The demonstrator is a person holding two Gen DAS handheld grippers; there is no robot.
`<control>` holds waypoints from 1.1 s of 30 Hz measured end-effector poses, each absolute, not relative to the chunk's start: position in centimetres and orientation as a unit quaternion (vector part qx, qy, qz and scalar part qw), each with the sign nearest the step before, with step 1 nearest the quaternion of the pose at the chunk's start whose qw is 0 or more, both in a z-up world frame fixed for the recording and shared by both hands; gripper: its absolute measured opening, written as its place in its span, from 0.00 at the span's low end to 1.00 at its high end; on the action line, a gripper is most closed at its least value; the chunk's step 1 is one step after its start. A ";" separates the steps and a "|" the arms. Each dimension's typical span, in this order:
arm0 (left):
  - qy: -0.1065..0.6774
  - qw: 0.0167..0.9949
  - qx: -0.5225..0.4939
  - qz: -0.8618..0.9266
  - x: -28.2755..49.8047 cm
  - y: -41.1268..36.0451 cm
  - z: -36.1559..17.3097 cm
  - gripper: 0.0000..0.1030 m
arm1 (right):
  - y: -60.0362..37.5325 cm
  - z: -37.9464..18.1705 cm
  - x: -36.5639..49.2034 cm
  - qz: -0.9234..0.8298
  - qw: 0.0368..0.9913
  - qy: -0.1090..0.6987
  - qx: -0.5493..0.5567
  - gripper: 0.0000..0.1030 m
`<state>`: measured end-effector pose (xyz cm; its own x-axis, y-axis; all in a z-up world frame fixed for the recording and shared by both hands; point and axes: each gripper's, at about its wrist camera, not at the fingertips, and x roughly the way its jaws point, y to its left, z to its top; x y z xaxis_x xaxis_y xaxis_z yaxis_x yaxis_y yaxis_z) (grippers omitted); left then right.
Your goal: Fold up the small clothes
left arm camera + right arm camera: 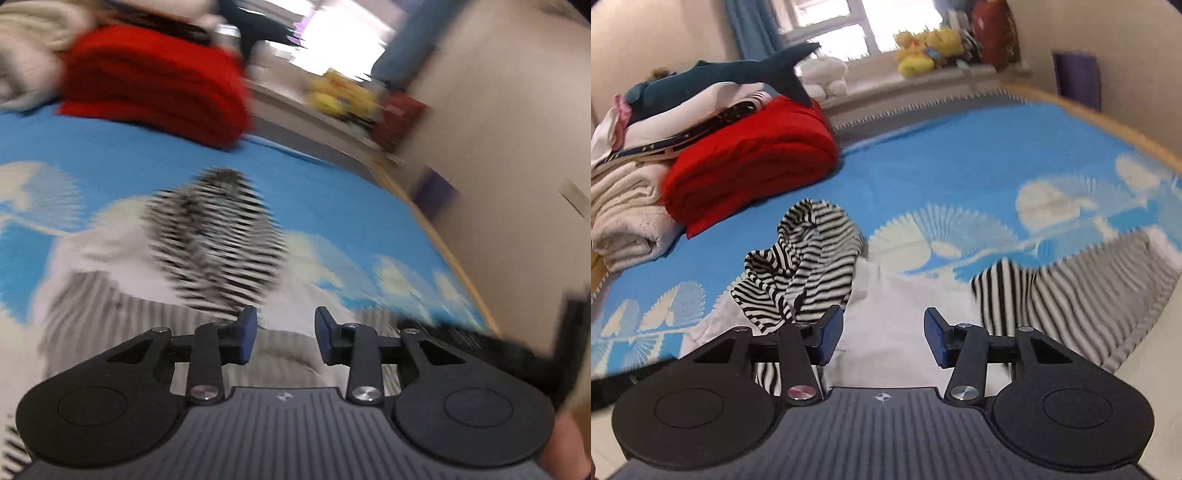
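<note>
We look over a blue bedspread [942,162] printed with white fans, filling both views. At ten o'clock in the right wrist view sits a folded red blanket [750,162], cream bedding [624,218] heaped beside it and a plush shark [738,72] on top. Yellow soft toys [923,50] line the windowsill at one o'clock. A crumpled black-and-white striped garment [805,258] lies on white cloth, just ahead at eleven o'clock of the right gripper [884,338]; a second striped piece [1034,299] lies at two o'clock. Our right gripper hangs released, nothing between its blue pads. The left gripper [284,336], in a blurred view, is likewise parted and empty.
</note>
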<state>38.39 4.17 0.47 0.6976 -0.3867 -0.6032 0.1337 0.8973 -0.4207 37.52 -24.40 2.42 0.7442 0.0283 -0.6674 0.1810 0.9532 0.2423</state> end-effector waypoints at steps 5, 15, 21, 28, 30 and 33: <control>0.416 0.896 -0.151 0.023 41.1 8.3 -1.5 0.37 | -24.9 -1.3 38.6 -0.058 0.878 0.419 0.225 0.49; 0.474 0.858 -0.185 0.078 43.9 13.2 -4.3 0.37 | -27.4 -8.9 39.3 -0.176 0.779 0.498 0.339 0.48; 0.484 0.853 -0.183 0.070 43.2 13.2 -4.1 0.37 | -27.5 -6.3 38.7 -0.153 0.827 0.411 0.351 0.02; 0.513 0.837 -0.186 0.041 43.6 12.7 -5.6 0.37 | -28.0 -4.4 38.3 -0.205 0.853 0.413 0.244 0.04; 0.525 0.831 -0.181 0.034 43.6 12.4 -6.2 0.37 | -29.3 -5.8 37.9 -0.254 0.822 0.439 0.258 0.09; 0.539 0.823 -0.175 0.025 43.5 11.8 -7.3 0.37 | -29.3 -5.3 37.7 -0.231 0.834 0.419 0.273 0.09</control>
